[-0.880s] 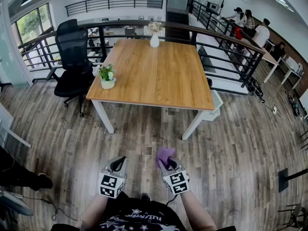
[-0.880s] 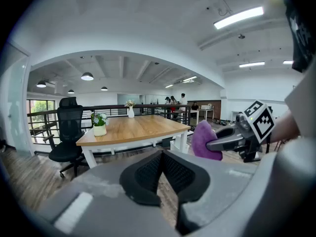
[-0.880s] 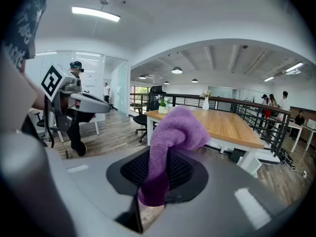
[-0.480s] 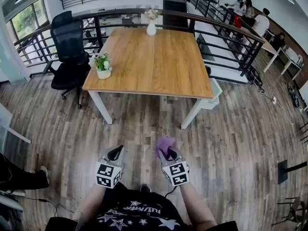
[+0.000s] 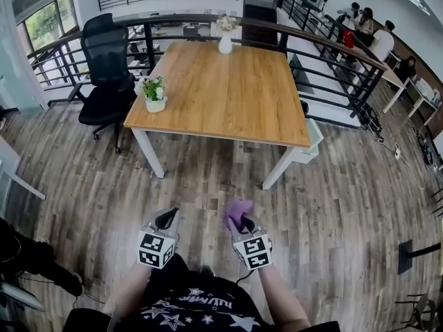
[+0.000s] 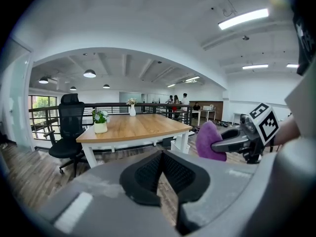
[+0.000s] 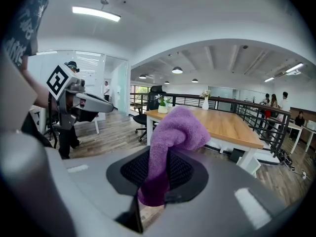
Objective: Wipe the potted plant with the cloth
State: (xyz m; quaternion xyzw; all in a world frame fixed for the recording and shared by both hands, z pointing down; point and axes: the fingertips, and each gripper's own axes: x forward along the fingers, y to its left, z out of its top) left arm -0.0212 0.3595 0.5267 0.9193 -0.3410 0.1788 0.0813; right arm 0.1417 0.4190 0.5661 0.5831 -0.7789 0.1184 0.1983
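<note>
The left tongs (image 6: 161, 162) are fully closed, black ribbed pads pressed flat together with nothing between them. The right tongs (image 7: 160, 171) are clamped on a purple terry cloth (image 7: 177, 130), which is pinched low between the pads and bulges up and forward over the tips in a rounded lump. Both tongs are held low in front of the person, side by side but apart, over the wood-plank floor (image 5: 208, 178).

The small potted plant (image 5: 154, 94), green leaves and white blooms in a white pot, stands near the front left corner of the light wooden tabletop (image 5: 235, 95), well apart from both tongs. A white vase with flowers (image 5: 225, 41) stands at the far edge, and a black mesh office chair (image 5: 105, 75) is beside the left side.

Only the head view shows the person's forearms and dark star-printed shirt (image 5: 194, 310). Only the gripper views show the ceiling lamps (image 6: 90, 73), and each shows the other tongs side-on.
</note>
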